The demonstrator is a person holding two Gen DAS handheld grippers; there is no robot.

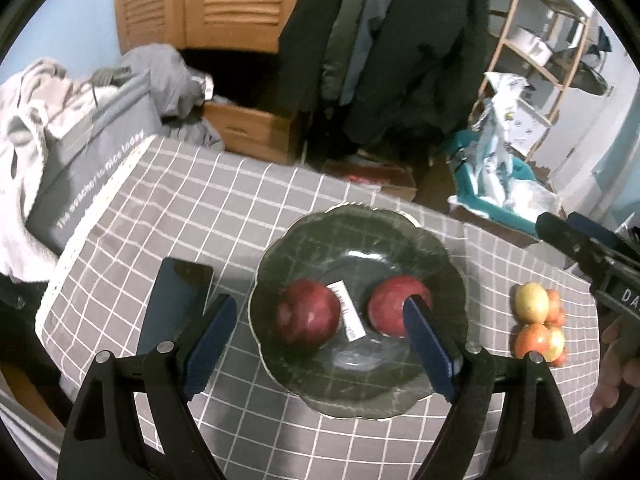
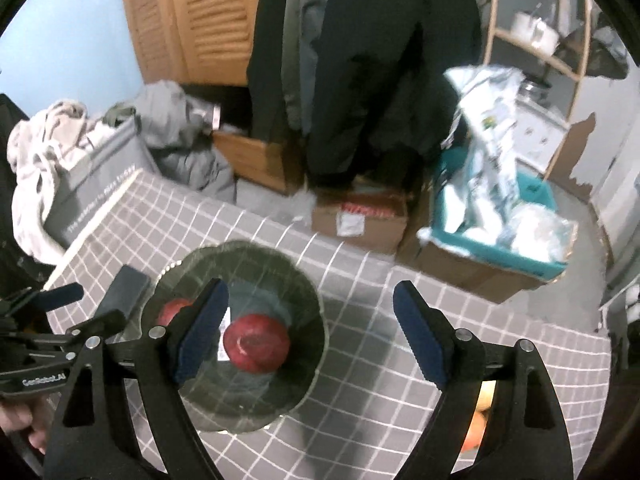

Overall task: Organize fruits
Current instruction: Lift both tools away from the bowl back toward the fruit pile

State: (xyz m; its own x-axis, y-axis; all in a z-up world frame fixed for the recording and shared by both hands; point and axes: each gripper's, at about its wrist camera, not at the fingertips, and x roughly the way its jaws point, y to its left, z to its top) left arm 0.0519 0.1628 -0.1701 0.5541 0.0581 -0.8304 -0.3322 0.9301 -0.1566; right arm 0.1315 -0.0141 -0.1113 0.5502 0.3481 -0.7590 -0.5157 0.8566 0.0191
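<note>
where it sits, bowl [image 1: 420, 240], two apples [image 1: 308, 318]

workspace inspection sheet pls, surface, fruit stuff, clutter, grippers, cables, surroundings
surface: table under a grey checked cloth.
job's things: dark scalloped glass bowl holds two red apples with a white label strip between them; small yellow-red fruits sit clustered on the cloth outside the bowl.
clutter: dark phone lying beside the bowl.
grippers: left gripper open, above the bowl, empty; right gripper open, empty.
cables: nothing seen.
surroundings: hanging coats, louvred wooden doors, cardboard boxes, wooden shelf, grey storage bag with laundry.
</note>
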